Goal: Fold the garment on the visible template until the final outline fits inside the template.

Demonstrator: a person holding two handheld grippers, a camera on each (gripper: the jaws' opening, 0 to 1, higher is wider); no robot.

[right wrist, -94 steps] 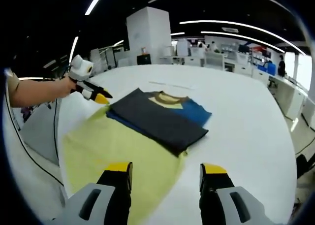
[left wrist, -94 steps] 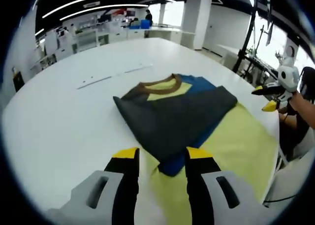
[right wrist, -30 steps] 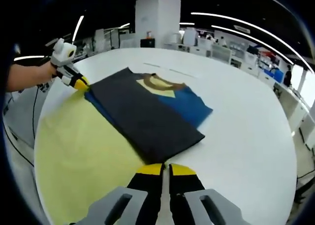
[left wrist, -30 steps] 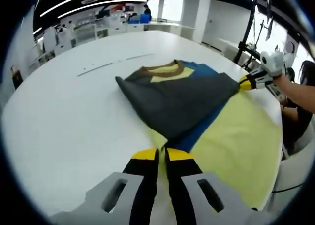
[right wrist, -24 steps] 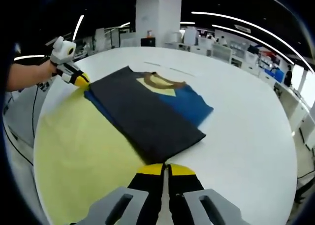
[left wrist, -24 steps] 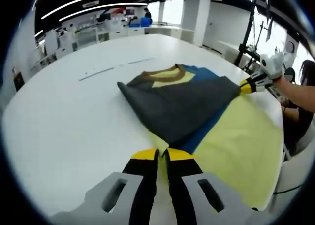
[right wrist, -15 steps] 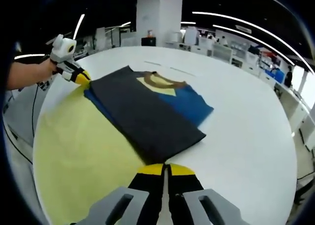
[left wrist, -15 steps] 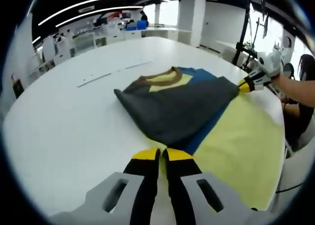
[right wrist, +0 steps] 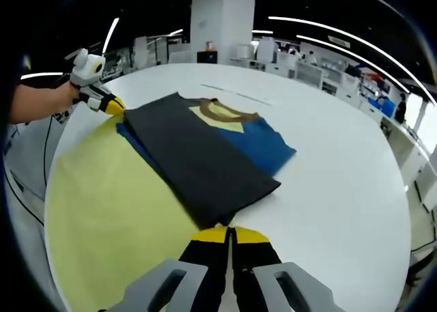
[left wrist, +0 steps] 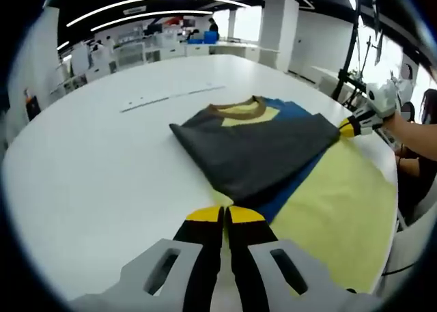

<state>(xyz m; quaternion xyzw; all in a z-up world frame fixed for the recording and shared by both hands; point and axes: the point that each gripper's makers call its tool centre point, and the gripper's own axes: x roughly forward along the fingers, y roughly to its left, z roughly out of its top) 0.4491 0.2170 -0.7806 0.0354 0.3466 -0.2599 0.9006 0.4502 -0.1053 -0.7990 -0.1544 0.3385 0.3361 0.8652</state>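
While garment [left wrist: 263, 148] lies on template [left wrist: 334, 209], both tongs seemingly pinch its corners.

Left gripper [left wrist: 224, 215]: jaws pressing together at the garment's near corner.
Garment [left wrist: 263, 151]: lying folded, dark grey over blue, brown collar showing.
Template [left wrist: 338, 203]: yellow sheet lying under the garment.
Table [left wrist: 95, 162]: white, bearing everything.
Right gripper [left wrist: 347, 128]: touching the garment's far corner.

Folded dark-grey, blue garment [right wrist: 205, 162] lies partly on flat yellow template [right wrist: 109, 216].
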